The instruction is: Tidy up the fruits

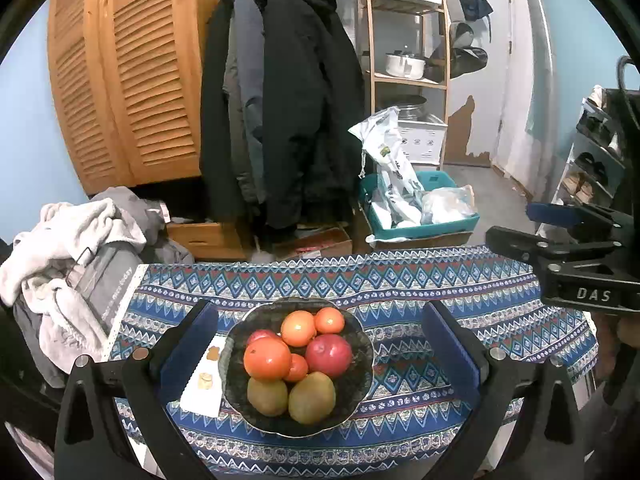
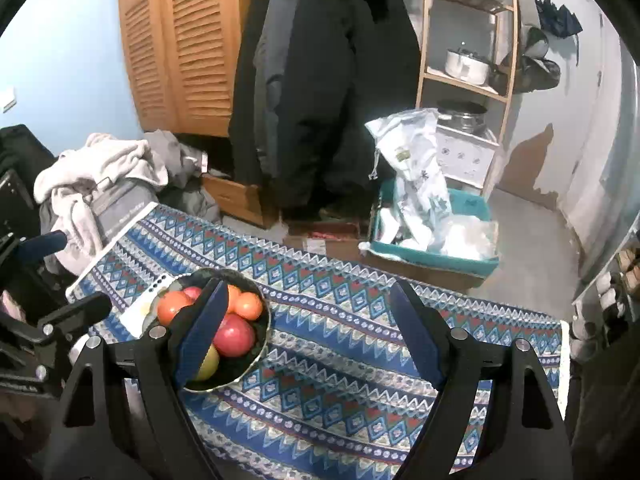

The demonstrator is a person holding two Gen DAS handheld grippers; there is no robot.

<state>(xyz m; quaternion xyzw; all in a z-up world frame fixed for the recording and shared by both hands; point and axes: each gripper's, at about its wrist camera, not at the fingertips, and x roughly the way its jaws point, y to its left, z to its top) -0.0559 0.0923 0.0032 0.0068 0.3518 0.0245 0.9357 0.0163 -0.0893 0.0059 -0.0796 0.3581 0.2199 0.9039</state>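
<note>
From the left wrist camera, the left gripper [image 1: 320,356] hangs above the table with its jaws spread wide and nothing between the blue pads [image 1: 452,348] — the dark scalloped bowl [image 1: 362,380] sits framed in the gap below them, untouched. The bowl rests on a blue patterned tablecloth [image 1: 420,284] and holds all the fruit in view: a large orange [image 1: 267,359] at about 9 o'clock in the bowl, a red apple [image 1: 329,355] at 3 o'clock, two more oranges at 12 o'clock [image 1: 298,328] and 1 o'clock [image 1: 329,320], a small one [image 1: 297,368] wedged in the centre, and two green-brown kiwis at 7 o'clock [image 1: 267,396] and 5 o'clock [image 1: 312,397]. A second red fruit [image 1: 260,336] peeks out at 10 o'clock. A white card [image 1: 204,392] lies just beside the bowl at its 9 o'clock. The right gripper [image 1: 560,248] shows at the frame's 3 o'clock edge, apart from the bowl.

From the right wrist camera, the right gripper [image 2: 308,332] also stands open, with only bare tablecloth [image 2: 340,360] between its fingers [image 2: 416,336]. The bowl [image 2: 262,344] lies at 9 o'clock of that gap, partly behind the left finger; the apple [image 2: 234,338] and oranges [image 2: 248,305] show around it. The left gripper [image 2: 60,280] enters at the frame's 9 o'clock edge. Beyond the table — hanging dark coats [image 2: 320,80], a louvred wooden cabinet [image 2: 188,40] and a teal bin [image 2: 440,256] of bags on the floor.
</note>
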